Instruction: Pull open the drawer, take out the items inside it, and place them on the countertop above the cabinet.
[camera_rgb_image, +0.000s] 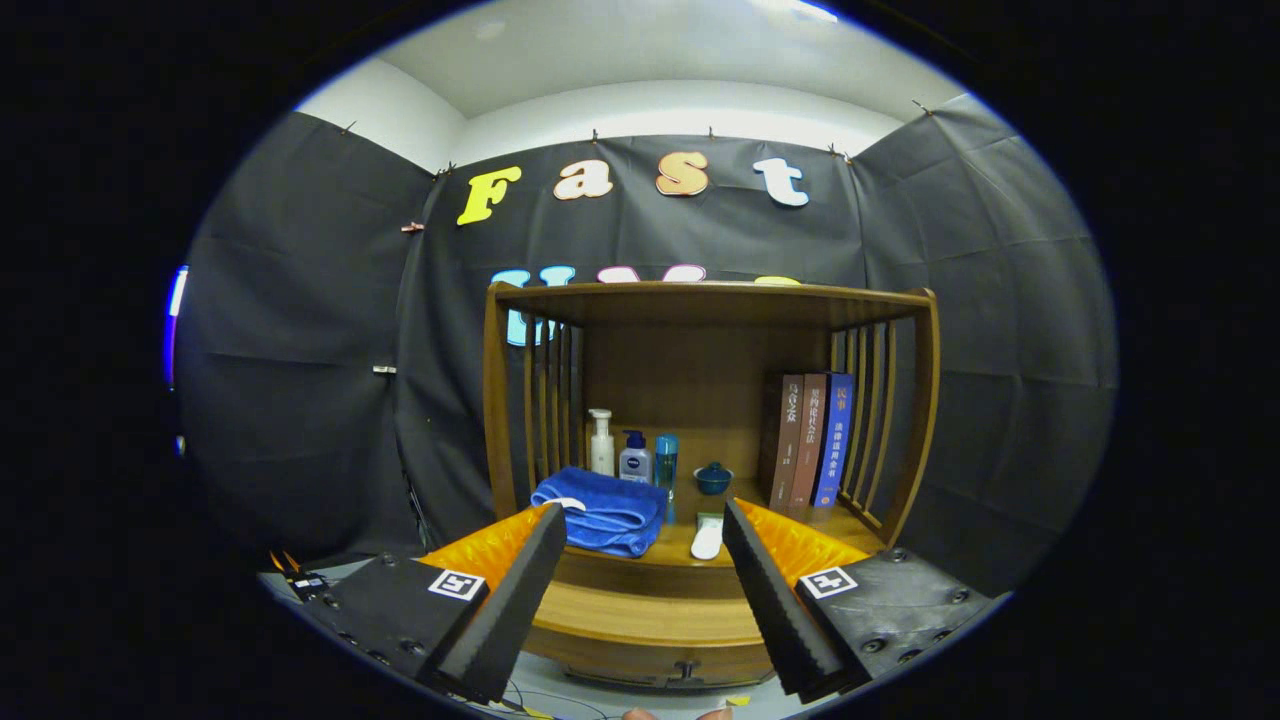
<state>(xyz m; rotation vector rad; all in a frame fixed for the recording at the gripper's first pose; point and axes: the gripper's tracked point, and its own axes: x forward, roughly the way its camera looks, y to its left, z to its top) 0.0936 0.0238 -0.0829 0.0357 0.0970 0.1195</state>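
Note:
A wooden cabinet (700, 300) stands ahead, with slatted sides and a countertop (680, 545) under its top shelf. Its drawer front (650, 625) sits closed below the countertop, with a small dark handle (686, 672) low between my fingers. My gripper (645, 520) hangs open in front of the cabinet, fingers spread wide with nothing between them. On the countertop lie a folded blue towel (605, 512) and a small white item (707, 538). The drawer's contents are hidden.
At the back of the countertop stand a white pump bottle (601, 442), a blue-capped bottle (635, 458), a teal tube (667, 460) and a small blue lidded bowl (713, 478). Three books (810, 452) lean at the right. Cables (300, 580) lie at lower left.

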